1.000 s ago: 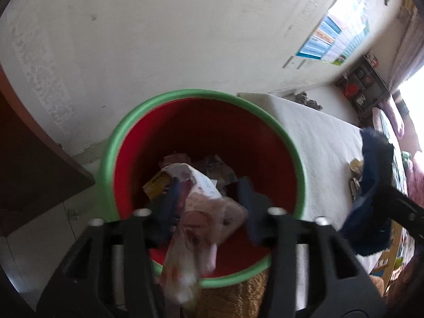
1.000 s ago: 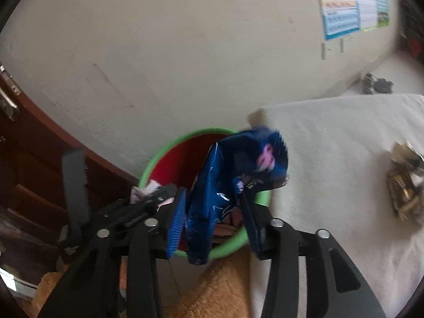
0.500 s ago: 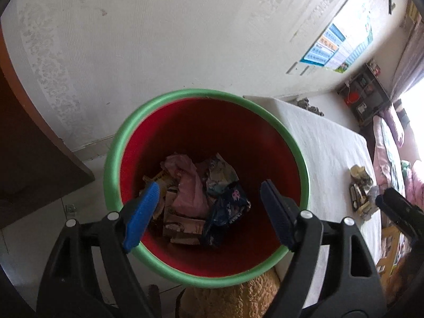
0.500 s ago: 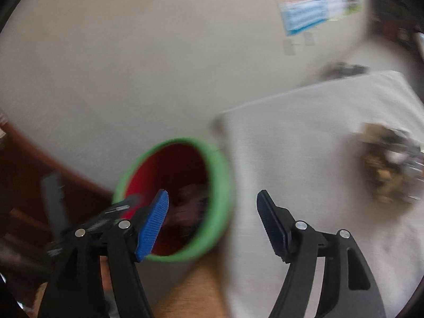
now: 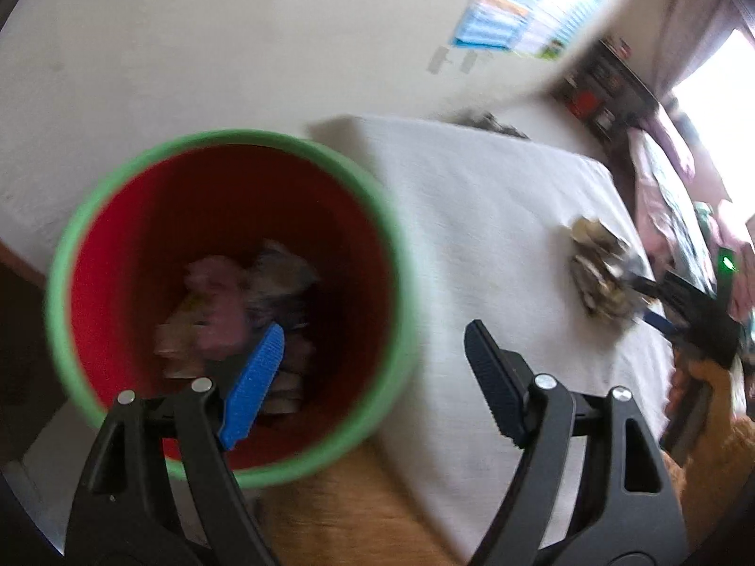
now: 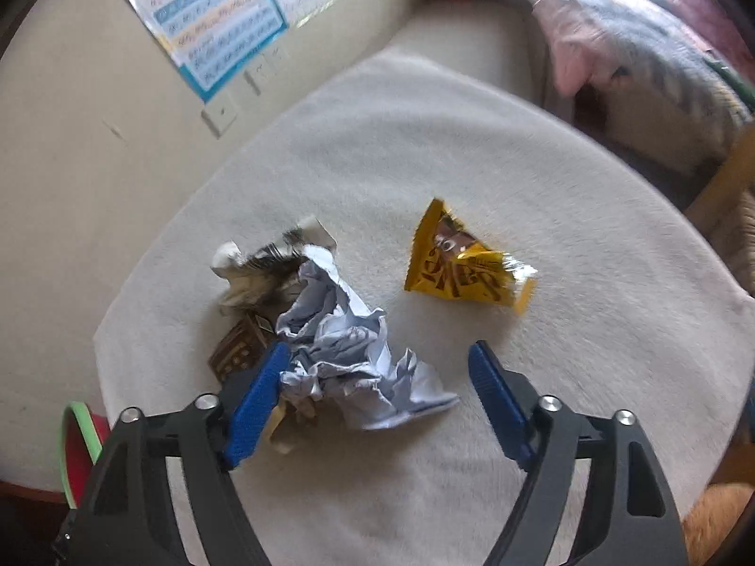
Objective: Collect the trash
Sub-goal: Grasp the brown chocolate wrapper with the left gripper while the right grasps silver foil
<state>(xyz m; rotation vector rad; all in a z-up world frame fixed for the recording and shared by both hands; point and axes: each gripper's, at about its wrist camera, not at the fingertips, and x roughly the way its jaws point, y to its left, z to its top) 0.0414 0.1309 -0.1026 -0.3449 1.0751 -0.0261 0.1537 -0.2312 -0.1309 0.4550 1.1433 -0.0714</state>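
Note:
A red bin with a green rim point(image 5: 61, 264) stands left of a table under a white cloth point(image 5: 472, 217); crumpled wrappers point(image 5: 222, 302) lie inside it. My left gripper point(image 5: 375, 330) hangs open and empty over the bin's right rim. My right gripper point(image 6: 377, 349) is low over the table, its jaws closing around a crumpled white paper point(image 6: 330, 311) that lies between them without being pinched. A brown wrapper point(image 6: 236, 353) and a striped wrapper point(image 6: 264, 269) lie by its left finger. A yellow snack packet point(image 6: 457, 269) lies just beyond.
A poster point(image 6: 217, 23) hangs on the pale wall behind the table. Bedding point(image 6: 637, 61) is piled at the far right. In the left wrist view, dark shelves point(image 5: 608, 89) stand in the far corner and a tan furry surface point(image 5: 339, 509) lies below the bin.
Both grippers let go of their packets, which dropped into the bin. The left one opened and slid right. The right one swung from the bin to the trash pile on the table.

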